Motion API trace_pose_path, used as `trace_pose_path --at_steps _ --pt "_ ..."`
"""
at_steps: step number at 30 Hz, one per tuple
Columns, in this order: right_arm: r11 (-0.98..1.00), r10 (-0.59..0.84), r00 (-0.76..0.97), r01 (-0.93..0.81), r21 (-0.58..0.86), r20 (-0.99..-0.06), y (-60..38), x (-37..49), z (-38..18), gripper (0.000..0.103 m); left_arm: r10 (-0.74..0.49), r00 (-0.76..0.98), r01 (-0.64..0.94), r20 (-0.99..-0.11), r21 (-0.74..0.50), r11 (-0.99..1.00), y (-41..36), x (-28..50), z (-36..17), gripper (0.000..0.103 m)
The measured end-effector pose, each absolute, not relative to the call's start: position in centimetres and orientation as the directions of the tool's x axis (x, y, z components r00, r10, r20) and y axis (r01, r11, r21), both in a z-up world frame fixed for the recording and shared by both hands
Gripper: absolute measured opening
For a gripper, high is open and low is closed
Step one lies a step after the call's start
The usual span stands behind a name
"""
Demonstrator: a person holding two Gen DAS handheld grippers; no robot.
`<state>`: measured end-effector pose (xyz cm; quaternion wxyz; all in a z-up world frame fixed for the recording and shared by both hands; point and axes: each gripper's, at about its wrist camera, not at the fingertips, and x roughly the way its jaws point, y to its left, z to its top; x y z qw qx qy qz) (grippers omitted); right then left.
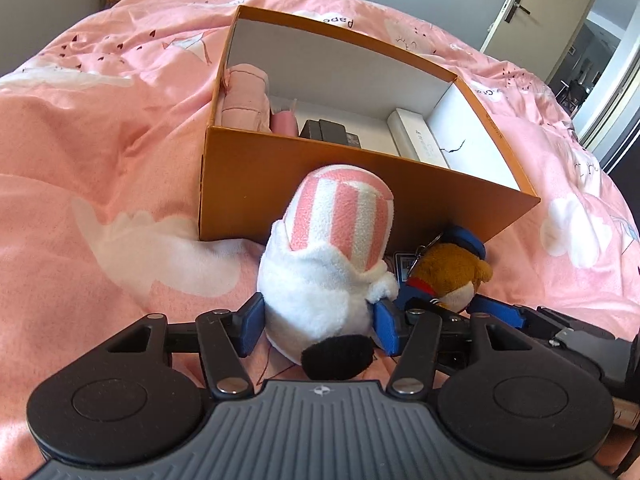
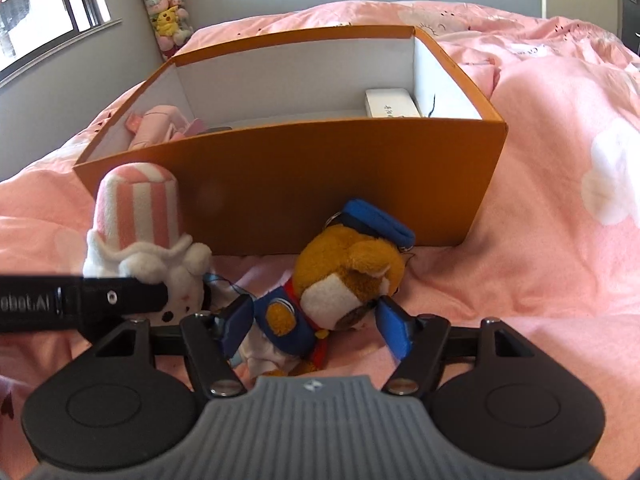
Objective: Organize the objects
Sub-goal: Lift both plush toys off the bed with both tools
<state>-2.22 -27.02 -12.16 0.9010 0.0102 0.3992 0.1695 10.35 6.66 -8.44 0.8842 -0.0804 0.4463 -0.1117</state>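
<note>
A white plush with a pink-striped hat (image 1: 340, 248) stands upright in front of the orange box (image 1: 360, 200), with my left gripper (image 1: 319, 328) shut on its white body, blue pads pressing both sides. In the right wrist view the same plush (image 2: 136, 216) shows at the left, behind the black side of the left gripper (image 2: 100, 300). A brown bear plush in a blue cap and outfit (image 2: 352, 268) lies on the bed against the box (image 2: 320, 184). My right gripper (image 2: 315, 330) stands open around it, pads at its flanks.
The box holds a pink pouch (image 1: 244, 100), dark small items (image 1: 328, 132) and a white case (image 1: 420, 140). A pink duvet (image 1: 100, 160) covers the bed. A stack of plush toys (image 2: 166, 12) hangs in the far corner by a window (image 2: 40, 8). A door (image 1: 520, 4) stands at the right.
</note>
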Motion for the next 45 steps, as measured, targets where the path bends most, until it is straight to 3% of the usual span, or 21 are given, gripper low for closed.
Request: trace_pose_path --at_steps 11,23,30,45 --pt "0.946 0.325 0.579 -0.208 0.249 -0.748 -27.7 -0.5 -14.1 0.079 -0.253 0.617 0.159 -0.745 -0.197 0.967 6.1 10.1 -8.9 0.076" --pt "0.926 0.377 0.617 -0.269 0.264 -0.691 -28.1 -1.9 -13.6 0.059 -0.221 0.647 0.178 -0.73 -0.138 0.974 5.1 9.5 -8.8 0.07" --pt "0.923 0.382 0.689 -0.315 0.219 -0.616 -28.5 -4.0 -11.1 0.056 -0.241 0.66 0.197 -0.712 -0.147 0.969 5.1 8.6 -7.4 0.066" --pt "0.9 0.423 0.8 -0.425 0.097 -0.426 -30.5 -5.9 -3.1 0.056 -0.371 0.708 0.213 -0.6 -0.32 0.923 5.4 7.6 -1.6 0.065"
